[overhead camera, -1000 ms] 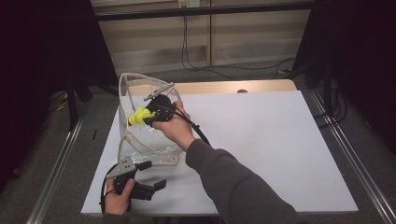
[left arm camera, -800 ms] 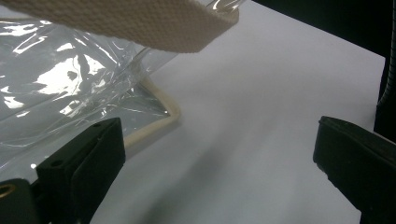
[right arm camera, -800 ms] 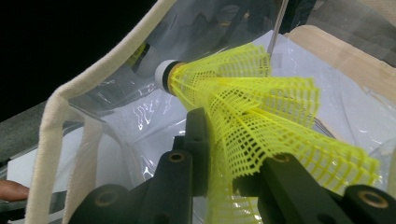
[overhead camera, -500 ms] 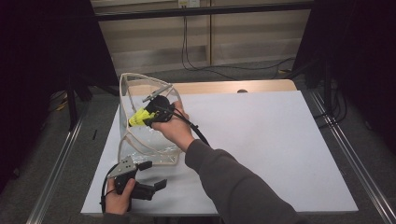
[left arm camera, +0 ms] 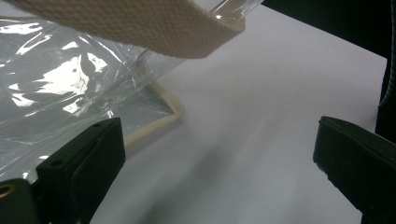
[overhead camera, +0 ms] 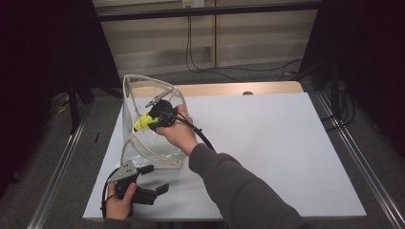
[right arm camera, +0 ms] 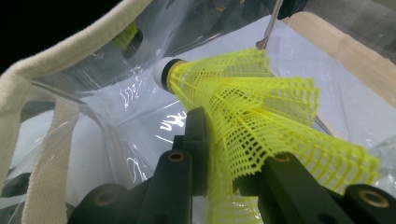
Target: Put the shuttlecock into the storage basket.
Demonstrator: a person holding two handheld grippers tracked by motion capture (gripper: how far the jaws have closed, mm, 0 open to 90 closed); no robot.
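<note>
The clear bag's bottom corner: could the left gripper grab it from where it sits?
Probably yes. The left gripper has its jaws open, the clear bag lies right beside one jaw, and only bare white table lies between.

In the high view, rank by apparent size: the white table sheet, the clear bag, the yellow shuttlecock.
1. white table sheet, by far the largest.
2. clear bag, standing at the sheet's left side.
3. yellow shuttlecock, smallest, clamped in the right gripper at the bag's mouth and partly hidden by it.

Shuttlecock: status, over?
Right gripper shut on yellow shuttlecock, at clear bag mouth. Left gripper open beside bag. Nothing blocking.
</note>
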